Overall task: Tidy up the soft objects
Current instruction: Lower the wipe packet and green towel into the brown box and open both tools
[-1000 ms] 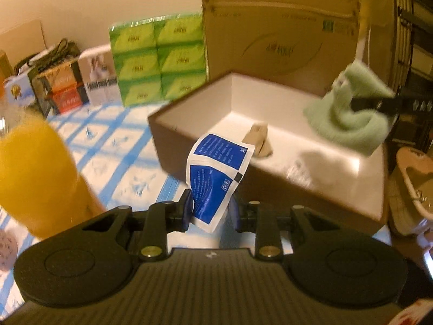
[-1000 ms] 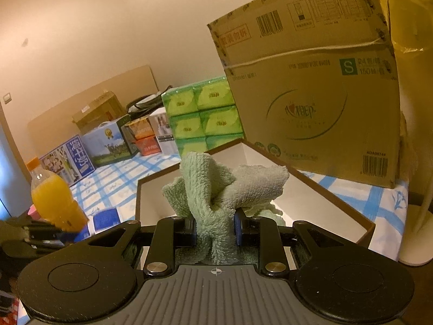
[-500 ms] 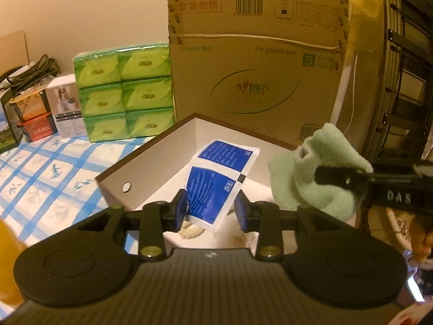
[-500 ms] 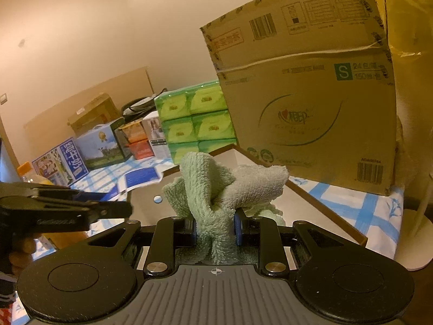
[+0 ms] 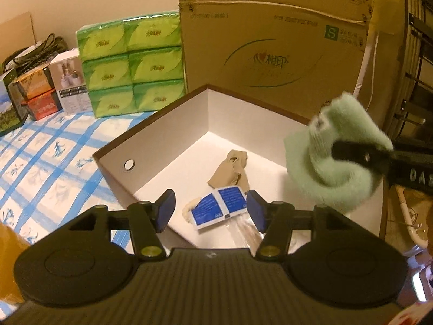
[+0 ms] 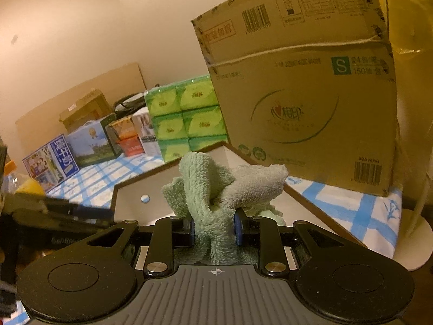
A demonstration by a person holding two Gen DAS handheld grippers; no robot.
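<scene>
The open box (image 5: 167,130) is sitting on the checked surface (image 5: 48,168), just ahead of and below both hand-held grippers, its far corner pointing away from them toward the tall carton (image 5: 270,54).

The right hand-held gripper (image 6: 213,230) is hanging over the box's right side, pinching a bunched green towel (image 6: 216,187) between its pads; the jaws are starting to ease apart, though the pads are pressing on the cloth for now. The towel is bulging upward and forward of the fingers, with no clear long axis, and the white box floor is lying straight beneath it, so I judge that a drop from here would land it inside, on the bare right half.

The left hand-held gripper (image 5: 208,210) is spreading its jaws with nothing between them. The blue packet (image 5: 219,210) is lying flat on the box floor right below it, its long side running across the jaws, beside a tan soft piece (image 5: 230,173) slightly farther in.
</scene>
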